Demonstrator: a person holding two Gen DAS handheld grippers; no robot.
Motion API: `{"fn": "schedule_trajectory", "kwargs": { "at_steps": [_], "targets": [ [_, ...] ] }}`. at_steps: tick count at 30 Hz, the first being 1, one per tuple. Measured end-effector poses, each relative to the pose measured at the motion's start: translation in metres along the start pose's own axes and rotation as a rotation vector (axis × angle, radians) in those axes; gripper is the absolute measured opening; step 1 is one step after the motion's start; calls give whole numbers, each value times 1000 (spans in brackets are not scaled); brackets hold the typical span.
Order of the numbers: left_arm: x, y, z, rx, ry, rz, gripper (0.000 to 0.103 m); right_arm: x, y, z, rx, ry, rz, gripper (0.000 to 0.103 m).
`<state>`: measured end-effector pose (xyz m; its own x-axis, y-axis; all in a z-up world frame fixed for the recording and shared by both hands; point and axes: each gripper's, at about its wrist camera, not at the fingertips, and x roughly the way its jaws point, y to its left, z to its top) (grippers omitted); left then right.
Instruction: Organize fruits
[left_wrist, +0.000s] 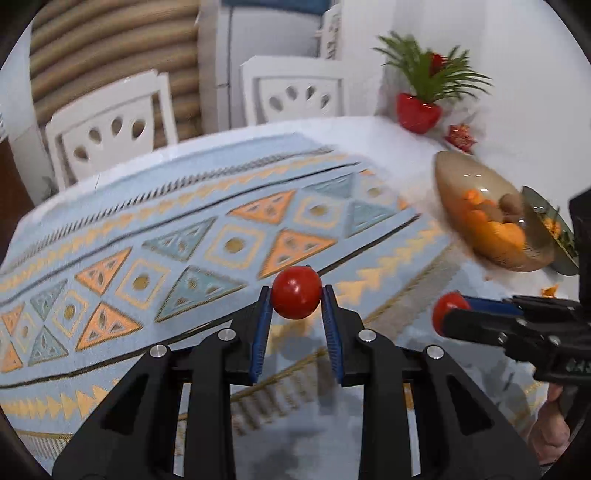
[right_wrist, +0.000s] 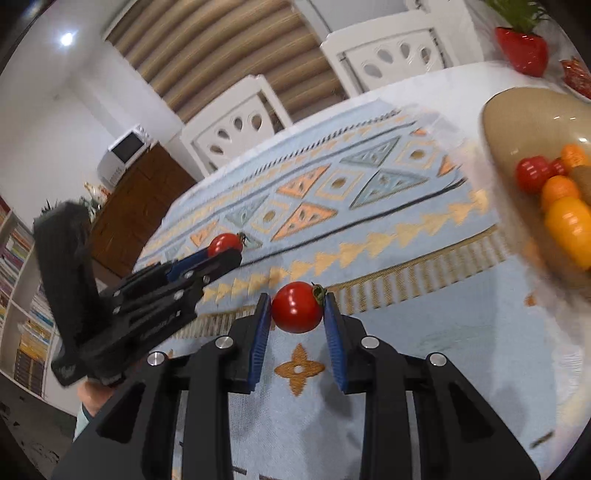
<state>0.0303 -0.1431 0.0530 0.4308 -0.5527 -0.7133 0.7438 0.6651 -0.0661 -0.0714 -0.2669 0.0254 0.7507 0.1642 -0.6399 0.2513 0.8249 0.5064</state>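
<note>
In the left wrist view, the left gripper (left_wrist: 296, 291) sits at lower centre with its blue-padded fingers (left_wrist: 261, 325) closed part way onto a red tomato (left_wrist: 296, 292), which is pinched between the tips above the patterned tablecloth (left_wrist: 166, 236). At the right edge of that frame the right gripper (left_wrist: 448, 314) reaches in sideways, closed on a second tomato (left_wrist: 445, 308), with part of a hand (left_wrist: 550, 432) below it in the lower right corner. In the right wrist view, this second tomato, with its green stem cap turned to the right, is at lower centre, clamped between the right gripper's tips over the pale blue cloth, and the left gripper appears at centre left holding its own tomato. The brown bowl (left_wrist: 454, 173) lies at the right of both frames, motion-blurred, holding orange fruits (right_wrist: 569, 221), a couple of red ones (right_wrist: 532, 173) and a brownish one. A red strawberry-shaped vase (left_wrist: 419, 112) with green fronds stands upper right, white chairs (left_wrist: 110, 125) behind the table.
</note>
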Motion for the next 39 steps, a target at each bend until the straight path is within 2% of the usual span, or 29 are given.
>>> {"fn": "schedule_trajectory", "kwargs": {
  "at_steps": [7, 11, 14, 18, 24, 30, 33, 34, 35, 36, 39],
  "targets": [
    [-20, -77, 34, 82, -113, 0, 27, -67, -34, 32, 29, -129, -48, 29],
    [-15, -115, 55, 81, -137, -73, 26, -119, -68, 55, 90, -234, -113, 29],
    [-7, -143, 68, 83, -128, -152, 26, -149, -95, 60, 134, -283, -237, 29],
    [9, -182, 78, 95, -95, -248, 26, -170, -137, 51, 235, -271, -322, 29],
    [25, -226, 74, 113, -47, -381, 27, -176, -183, 28, 334, -237, -332, 29],
    [45, -239, 78, 71, 9, -450, 27, -175, -196, 23, 351, -215, -347, 31],
    [50, -251, 76, 81, 31, -448, 27, -174, -194, 23, 345, -210, -362, 33],
    [52, -252, 75, 78, 37, -444, 30, -173, -195, 23, 348, -206, -359, 35],
    [53, -252, 74, 71, 50, -442, 46, -174, -195, 22, 351, -205, -355, 36],
    [54, -252, 74, 64, 57, -444, 55, -175, -196, 21, 353, -207, -352, 36],
    [50, -247, 71, 71, 54, -433, 54, -178, -195, 19, 357, -214, -343, 36]
  ]
}}
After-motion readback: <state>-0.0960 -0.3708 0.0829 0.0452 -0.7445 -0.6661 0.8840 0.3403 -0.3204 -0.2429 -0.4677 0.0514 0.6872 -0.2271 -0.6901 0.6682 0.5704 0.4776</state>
